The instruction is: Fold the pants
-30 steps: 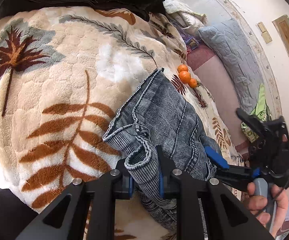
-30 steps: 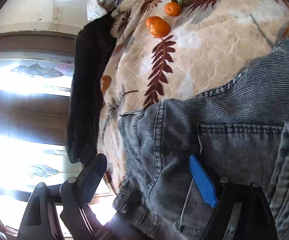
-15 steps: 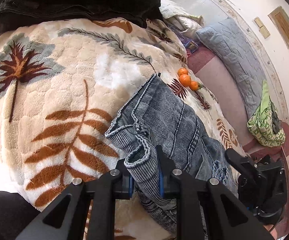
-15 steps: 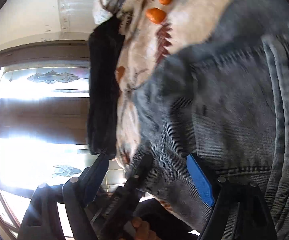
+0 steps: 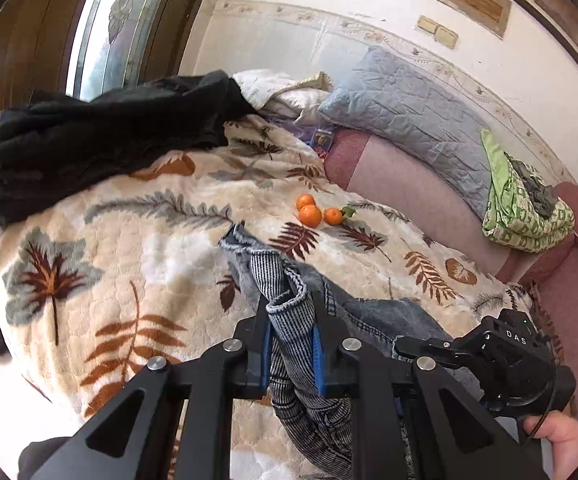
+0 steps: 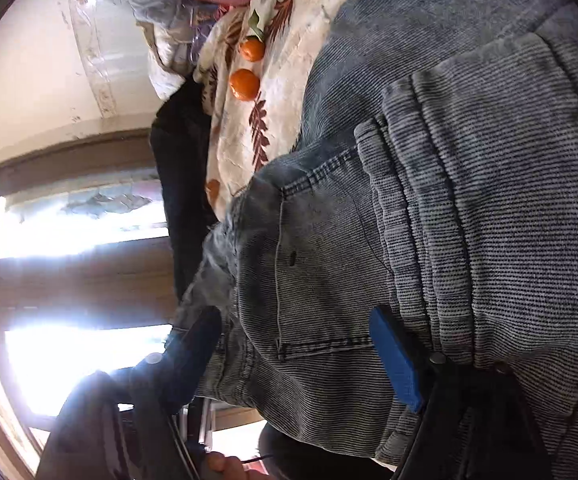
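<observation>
The grey-blue denim pants point(image 5: 289, 280) hang bunched above a leaf-patterned blanket point(image 5: 109, 240) on a bed. My left gripper point(image 5: 291, 344) is shut on a hemmed fold of the pants and holds it up. My right gripper point(image 6: 297, 344) has its jaws spread wide, with a thick bunch of the pants point(image 6: 449, 220) near a back pocket between the blue pads point(image 6: 395, 360). It also shows in the left wrist view point(image 5: 501, 360), low at the right, held by a hand.
Three oranges point(image 5: 313, 210) lie on the blanket beyond the pants. A black garment point(image 5: 89, 140) lies at the far left by a window. A grey pillow point(image 5: 409, 120) and a green cloth bundle point(image 5: 525, 204) rest on a pink couch at the right.
Both grippers have lifted the pants off the blanket. The left view has tilted up toward the wall. The right gripper has turned and moved in close beside the left.
</observation>
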`<state>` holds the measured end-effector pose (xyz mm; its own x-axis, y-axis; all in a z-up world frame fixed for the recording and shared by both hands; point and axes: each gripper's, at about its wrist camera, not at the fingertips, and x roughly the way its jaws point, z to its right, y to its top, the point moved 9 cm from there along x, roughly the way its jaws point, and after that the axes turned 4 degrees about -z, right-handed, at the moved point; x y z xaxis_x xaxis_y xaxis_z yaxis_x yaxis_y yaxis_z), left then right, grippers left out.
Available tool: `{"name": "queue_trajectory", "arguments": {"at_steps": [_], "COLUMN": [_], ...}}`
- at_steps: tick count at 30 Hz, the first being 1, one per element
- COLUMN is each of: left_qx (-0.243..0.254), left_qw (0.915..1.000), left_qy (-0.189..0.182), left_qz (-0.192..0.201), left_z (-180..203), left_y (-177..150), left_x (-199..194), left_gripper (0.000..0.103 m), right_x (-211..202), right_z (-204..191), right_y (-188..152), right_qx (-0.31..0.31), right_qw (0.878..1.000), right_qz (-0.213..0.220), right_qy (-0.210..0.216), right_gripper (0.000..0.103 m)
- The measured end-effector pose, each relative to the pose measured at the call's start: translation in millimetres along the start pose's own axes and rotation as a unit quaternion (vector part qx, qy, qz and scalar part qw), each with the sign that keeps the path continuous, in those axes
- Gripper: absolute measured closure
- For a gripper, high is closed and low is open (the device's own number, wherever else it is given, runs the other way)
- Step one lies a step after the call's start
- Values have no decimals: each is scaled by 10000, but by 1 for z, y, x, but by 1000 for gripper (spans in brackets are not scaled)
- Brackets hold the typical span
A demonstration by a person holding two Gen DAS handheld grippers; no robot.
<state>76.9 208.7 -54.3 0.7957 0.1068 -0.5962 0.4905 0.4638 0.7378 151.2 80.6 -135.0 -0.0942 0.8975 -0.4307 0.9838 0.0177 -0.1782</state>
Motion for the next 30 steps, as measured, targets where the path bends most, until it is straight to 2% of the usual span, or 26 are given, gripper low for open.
{"name": "queue_trajectory", "arguments": {"at_steps": [3,5,7,9,11,13,15,16,17,19,21,22,23,25,26,27,30], "left_qx": [328,663,1083,1552,1918,1966,1575,1260,926,146,-558,-922,-1404,-2355,-2643,-2778,-2774], "left_qw": [9993,9969,9919,9838,9764,9756,9809,9843,9872,9932,9950,9924,9854,9611,9508,9450,9399], "left_qy": [7,1,-98,-256,-525,-773,-1128,-1239,-1279,-1083,-630,-470,-443,-643,-717,-783,-1111], "left_qz": [189,412,659,859,840,597,195,-31,-223,-406,-530,-664,-857,-1296,-1447,-1540,-1651], "left_z": [25,48,83,124,164,186,183,171,154,104,42,13,-13,-50,-60,-65,-57], "left_y": [12,18,23,23,14,2,-8,-13,-18,-25,-28,-33,-38,-56,-65,-72,-79], "left_x": [-11,-22,-36,-48,-49,-46,-47,-46,-44,-39,-30,-24,-16,1,8,14,29], "left_gripper": [86,89,92,92,94,94,93,82,54,21,21,21,21,22,22,22,22], "right_x": [-24,-51,-82,-121,-161,-194,-209,-214,-221,-226,-232,-230,-228,-223,-219,-214,-201], "right_z": [-10,-10,-15,-15,-7,11,28,37,45,60,71,70,65,56,53,51,55], "right_y": [0,-1,-2,1,4,5,-2,-7,-11,-16,-22,-21,-21,-23,-23,-24,-26], "right_qx": [-42,-265,-595,-863,-1020,-940,-875,-858,-861,-832,-712,-727,-809,-967,-1018,-1054,-1027], "right_qw": [9998,9983,9949,9869,9773,9716,9723,9724,9717,9701,9715,9724,9724,9712,9712,9715,9739], "right_qz": [184,462,779,1307,1794,2095,2113,2134,2169,2259,2256,2215,2187,2180,2156,2121,2016], "right_qy": [64,-233,-250,-392,-471,-573,-472,-398,-364,-294,-174,-92,-41,-12,-7,-33,-185], "right_gripper": [24,24,24,24,24,24,24,24,24,24,24,23,23,24,24,24,23]}}
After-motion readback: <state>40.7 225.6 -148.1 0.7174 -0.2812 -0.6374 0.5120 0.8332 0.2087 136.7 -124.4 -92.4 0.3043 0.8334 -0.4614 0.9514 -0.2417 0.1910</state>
